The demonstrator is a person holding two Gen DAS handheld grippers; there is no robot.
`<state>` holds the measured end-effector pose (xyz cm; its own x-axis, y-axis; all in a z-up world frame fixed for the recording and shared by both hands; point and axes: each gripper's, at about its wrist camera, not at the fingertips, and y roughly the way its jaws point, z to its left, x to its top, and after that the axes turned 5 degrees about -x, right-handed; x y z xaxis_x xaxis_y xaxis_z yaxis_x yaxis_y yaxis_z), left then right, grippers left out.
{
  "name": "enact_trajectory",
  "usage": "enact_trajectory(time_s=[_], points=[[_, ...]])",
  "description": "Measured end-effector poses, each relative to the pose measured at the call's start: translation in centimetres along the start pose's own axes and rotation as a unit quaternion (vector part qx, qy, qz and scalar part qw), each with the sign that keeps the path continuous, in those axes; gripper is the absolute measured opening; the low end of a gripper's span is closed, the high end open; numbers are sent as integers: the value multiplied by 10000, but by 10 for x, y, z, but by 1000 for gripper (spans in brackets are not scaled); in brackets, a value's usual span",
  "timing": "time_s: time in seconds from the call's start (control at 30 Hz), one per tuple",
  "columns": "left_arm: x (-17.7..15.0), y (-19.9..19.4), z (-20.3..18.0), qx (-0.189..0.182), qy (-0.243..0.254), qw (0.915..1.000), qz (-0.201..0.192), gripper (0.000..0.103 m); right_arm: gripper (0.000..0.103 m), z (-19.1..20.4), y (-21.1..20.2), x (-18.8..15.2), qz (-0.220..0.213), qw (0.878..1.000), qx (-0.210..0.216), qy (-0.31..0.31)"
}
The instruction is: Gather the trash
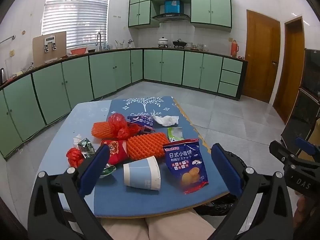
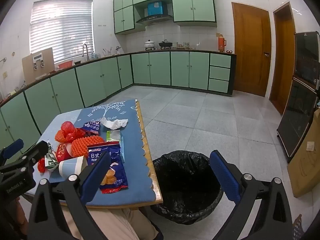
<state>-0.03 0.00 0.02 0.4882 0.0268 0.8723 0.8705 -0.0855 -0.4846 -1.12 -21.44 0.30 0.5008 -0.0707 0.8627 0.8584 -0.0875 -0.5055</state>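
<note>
Left wrist view shows the left gripper (image 1: 160,170) gaping wide and empty above the blue tabletop (image 1: 128,202); two orange foam nets (image 1: 147,147), one paper cup (image 1: 142,173), one blue biscuit bag (image 1: 186,165); right gripper (image 2: 160,175) likewise wide, empty; black-lined bin (image 2: 186,188) beside the tabletop's right edge; bare floor beyond.

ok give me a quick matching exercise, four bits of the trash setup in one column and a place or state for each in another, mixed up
Things:
1. paper cup
2. blue biscuit bag
3. white tissue
4. bin with black liner

Places or states:
A. on the floor beside the table
B. lying on its side
C. crumpled, far part of the mat
D. flat, near the table's front right corner

Pairs: 1-B, 2-D, 3-C, 4-A
</note>
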Motion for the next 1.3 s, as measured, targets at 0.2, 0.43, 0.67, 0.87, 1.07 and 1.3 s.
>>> enact_trajectory(time_s=[0.2,0.43,0.67,0.87,1.07,1.3], points=[[4,-1,5,16,8,10000,-16,98,97,1,0,1,10,10000,16,9],[3,-2,1,39,34,10000,-63,98,97,0,7,11,33,10000,52,16],[3,-2,4,41,-20,10000,-29,98,97,-1,-2,3,-12,10000,15,38],[2,-3,2,69,19,9999,-78,98,97,2,-2,1,-55,10000,13,39],[3,-5,2,72,14,9999,-82,98,97,1,-3,1,-51,10000,20,49],[3,-5,1,69,24,9999,-83,98,97,1,-3,1,-50,10000,22,53]])
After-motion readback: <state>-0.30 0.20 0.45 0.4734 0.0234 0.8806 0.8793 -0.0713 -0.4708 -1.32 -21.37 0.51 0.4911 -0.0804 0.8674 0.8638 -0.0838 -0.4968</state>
